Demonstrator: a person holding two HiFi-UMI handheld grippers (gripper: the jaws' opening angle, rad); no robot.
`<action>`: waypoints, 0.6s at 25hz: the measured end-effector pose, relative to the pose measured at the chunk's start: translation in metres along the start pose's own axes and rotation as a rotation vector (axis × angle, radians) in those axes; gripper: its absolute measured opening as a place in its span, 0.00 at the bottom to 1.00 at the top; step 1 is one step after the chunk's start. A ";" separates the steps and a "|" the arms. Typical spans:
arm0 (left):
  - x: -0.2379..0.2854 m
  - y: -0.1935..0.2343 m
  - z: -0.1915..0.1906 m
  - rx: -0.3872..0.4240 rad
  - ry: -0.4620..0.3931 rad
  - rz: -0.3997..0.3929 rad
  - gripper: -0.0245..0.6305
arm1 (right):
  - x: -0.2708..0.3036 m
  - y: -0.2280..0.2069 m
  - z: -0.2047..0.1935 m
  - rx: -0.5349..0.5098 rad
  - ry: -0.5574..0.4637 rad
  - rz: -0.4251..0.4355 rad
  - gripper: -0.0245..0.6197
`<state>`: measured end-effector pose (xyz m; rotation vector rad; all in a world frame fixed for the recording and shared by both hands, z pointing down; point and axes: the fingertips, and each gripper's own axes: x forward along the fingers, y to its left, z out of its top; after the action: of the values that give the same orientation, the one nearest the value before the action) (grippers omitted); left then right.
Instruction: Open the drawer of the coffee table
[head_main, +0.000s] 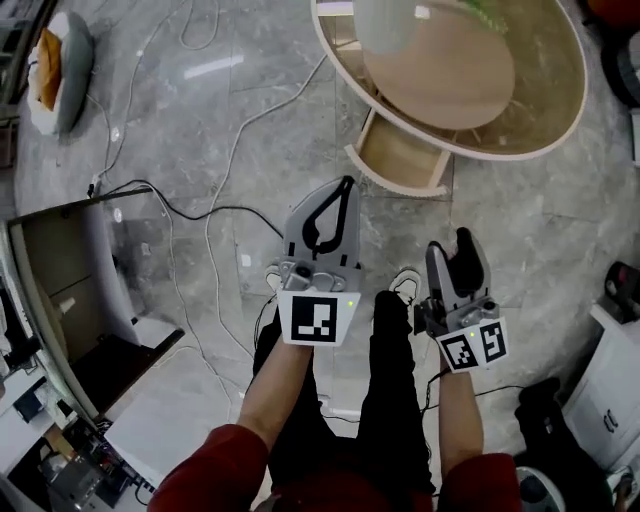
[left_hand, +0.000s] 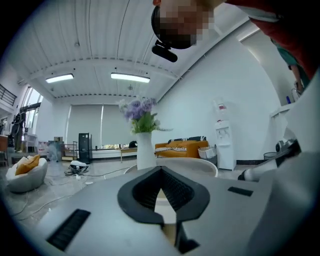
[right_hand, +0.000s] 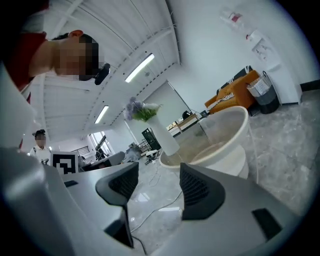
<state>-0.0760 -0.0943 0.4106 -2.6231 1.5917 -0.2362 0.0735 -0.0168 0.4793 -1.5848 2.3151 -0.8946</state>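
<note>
The round coffee table (head_main: 560, 130) stands at the top of the head view, with a white vase (head_main: 395, 20) on it. Its light wooden drawer (head_main: 400, 160) is pulled out toward me and looks empty. My left gripper (head_main: 347, 184) hangs just short of the drawer front, fingertips touching, shut on nothing. The left gripper view shows those jaws (left_hand: 160, 172) closed, with the vase (left_hand: 146, 150) beyond them. My right gripper (head_main: 465, 238) is lower right, away from the table. In the right gripper view its jaws (right_hand: 159, 177) stand apart and empty, the table (right_hand: 225, 145) ahead.
Cables (head_main: 215, 200) trail across the grey marble floor left of the table. A white cushion seat (head_main: 60, 70) lies at top left. A dark open cabinet (head_main: 80, 290) stands at the left edge. White equipment (head_main: 610, 385) is at the right. My legs and a shoe (head_main: 405, 282) are below the grippers.
</note>
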 end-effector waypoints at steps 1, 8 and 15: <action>-0.006 0.001 0.022 -0.009 0.010 -0.014 0.05 | -0.005 0.015 0.021 -0.006 0.000 -0.003 0.45; -0.058 0.007 0.164 -0.066 0.167 -0.030 0.05 | -0.053 0.104 0.185 -0.144 -0.043 -0.057 0.45; -0.100 0.033 0.323 -0.089 0.078 -0.039 0.05 | -0.091 0.187 0.319 -0.215 -0.121 -0.133 0.45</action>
<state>-0.0973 -0.0288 0.0781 -2.7465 1.6118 -0.2788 0.1176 -0.0065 0.1014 -1.8411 2.3080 -0.5725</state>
